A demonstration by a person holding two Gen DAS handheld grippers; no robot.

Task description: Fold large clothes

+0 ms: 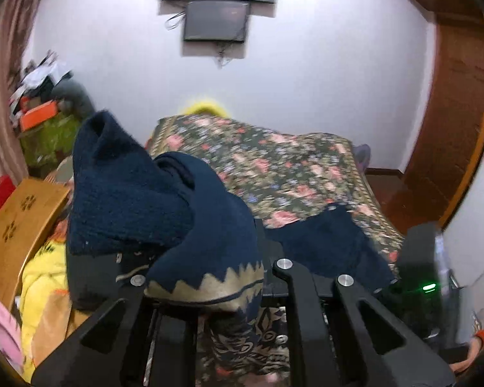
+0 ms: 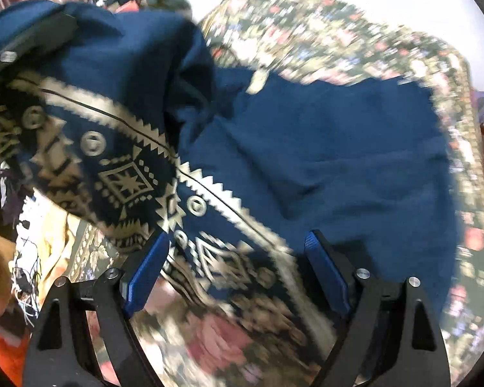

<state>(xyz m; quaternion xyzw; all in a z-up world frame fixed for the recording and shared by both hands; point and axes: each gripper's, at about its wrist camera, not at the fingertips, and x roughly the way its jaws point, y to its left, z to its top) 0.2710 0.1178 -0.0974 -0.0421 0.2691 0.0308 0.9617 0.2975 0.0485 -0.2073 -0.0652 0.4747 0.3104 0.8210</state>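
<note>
Left gripper (image 1: pixel 206 277) is clamped on the navy sweater (image 1: pixel 129 200), bunched right over it. Right gripper (image 2: pixel 238 271) hangs wide apart just above its patterned band (image 2: pixel 126 183).

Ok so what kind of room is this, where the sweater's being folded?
Most likely a bedroom in a home. A bed under a floral cover fills the middle, a dark screen hangs on the white wall above it, and boxes and clutter pile up beside a striped curtain.

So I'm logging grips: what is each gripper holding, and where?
Left gripper pinches the navy sweater at its patterned band. Right gripper holds nothing.
</note>
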